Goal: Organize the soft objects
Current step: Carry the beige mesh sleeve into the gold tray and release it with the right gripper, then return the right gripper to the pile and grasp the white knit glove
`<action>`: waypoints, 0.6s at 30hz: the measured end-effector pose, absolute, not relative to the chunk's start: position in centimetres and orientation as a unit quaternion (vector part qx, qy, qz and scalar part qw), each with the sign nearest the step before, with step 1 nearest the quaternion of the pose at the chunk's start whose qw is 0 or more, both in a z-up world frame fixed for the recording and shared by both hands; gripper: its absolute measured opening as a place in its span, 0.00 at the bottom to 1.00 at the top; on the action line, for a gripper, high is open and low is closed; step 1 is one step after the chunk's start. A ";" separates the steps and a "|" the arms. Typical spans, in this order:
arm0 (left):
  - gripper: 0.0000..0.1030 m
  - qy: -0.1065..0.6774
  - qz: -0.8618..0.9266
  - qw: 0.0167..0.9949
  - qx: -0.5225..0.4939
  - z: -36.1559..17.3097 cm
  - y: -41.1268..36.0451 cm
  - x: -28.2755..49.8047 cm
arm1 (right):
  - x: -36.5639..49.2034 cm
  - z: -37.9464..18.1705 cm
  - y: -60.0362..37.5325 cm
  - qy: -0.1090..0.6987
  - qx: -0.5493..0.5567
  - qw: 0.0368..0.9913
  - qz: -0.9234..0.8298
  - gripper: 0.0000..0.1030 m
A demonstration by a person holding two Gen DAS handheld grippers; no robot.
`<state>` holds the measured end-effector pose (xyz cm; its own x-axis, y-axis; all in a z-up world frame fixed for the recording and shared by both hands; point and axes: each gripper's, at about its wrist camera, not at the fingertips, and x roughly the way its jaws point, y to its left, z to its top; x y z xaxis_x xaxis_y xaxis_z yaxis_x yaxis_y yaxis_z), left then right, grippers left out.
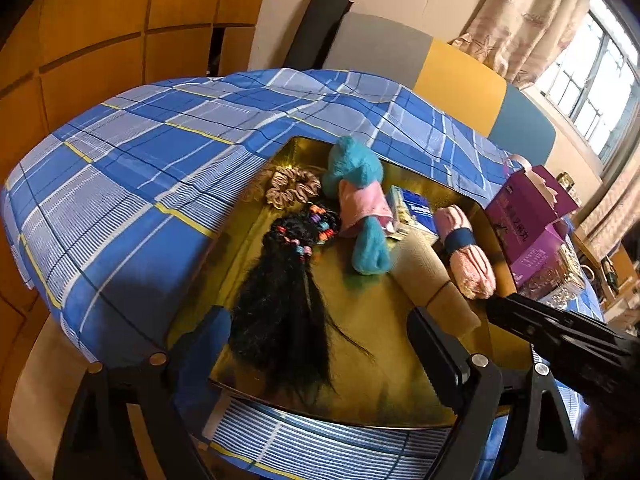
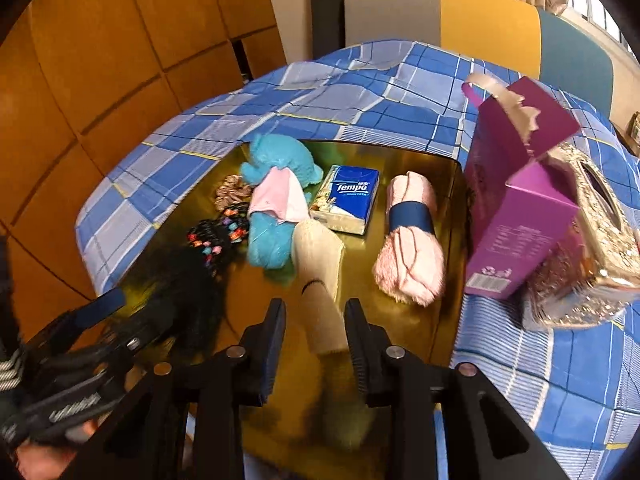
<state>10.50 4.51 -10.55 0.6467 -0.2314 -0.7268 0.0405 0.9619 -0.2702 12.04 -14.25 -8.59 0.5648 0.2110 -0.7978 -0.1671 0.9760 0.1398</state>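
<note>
While the left gripper [image 1: 320,344] waits agape over the gold tray [image 2: 424,160], the right gripper [image 2: 316,344] straddles the beige roll [image 2: 320,264] — seemingly unclamped — beside the tissue pack [image 2: 350,200], likely releasing it.

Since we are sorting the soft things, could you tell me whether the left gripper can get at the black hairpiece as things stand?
Probably yes: the left gripper is open, the black hairpiece lies between its fingers on the gold tray, and nothing covers it.

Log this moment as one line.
left gripper: open over black wig | right gripper: open astride beige rolled towel | gold tray: holds both
</note>
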 end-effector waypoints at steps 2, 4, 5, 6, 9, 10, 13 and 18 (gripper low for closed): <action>0.88 0.413 -0.083 0.900 -0.112 -10.5 4.1 10.3 | 11.1 -8.1 -14.6 0.451 0.028 0.885 0.114 0.29; 0.88 0.410 -0.090 0.901 -0.107 -10.3 3.6 10.1 | 10.2 -7.6 -15.0 0.446 0.026 0.887 0.115 0.29; 0.88 0.408 -0.094 0.902 -0.106 -10.3 3.5 10.0 | 9.7 -7.4 -15.2 0.444 0.024 0.889 0.115 0.29; 0.88 0.407 -0.101 0.902 -0.103 -10.2 3.1 9.9 | 9.2 -7.1 -15.5 0.441 0.024 0.890 0.115 0.29; 0.88 0.402 -0.120 0.903 -0.097 -9.8 2.3 9.4 | 7.9 -6.6 -16.8 0.436 0.023 0.893 0.113 0.29; 0.88 0.399 -0.125 0.903 -0.093 -9.7 1.9 9.2 | 7.6 -6.5 -17.2 0.435 0.024 0.893 0.112 0.29; 0.88 0.390 -0.146 0.906 -0.081 -9.3 0.8 8.5 | 6.2 -6.5 -19.3 0.435 0.028 0.894 0.106 0.29; 0.88 0.388 -0.194 0.899 -0.062 -9.0 -1.7 7.5 | 3.9 -7.2 -24.4 0.446 0.040 0.891 0.070 0.29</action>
<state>7.49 -1.73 -8.98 0.6235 -0.3963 -0.6739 0.2996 0.9173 -0.2622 3.90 -24.39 -7.22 0.5925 0.1607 -0.7894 -0.0892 0.9870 0.1340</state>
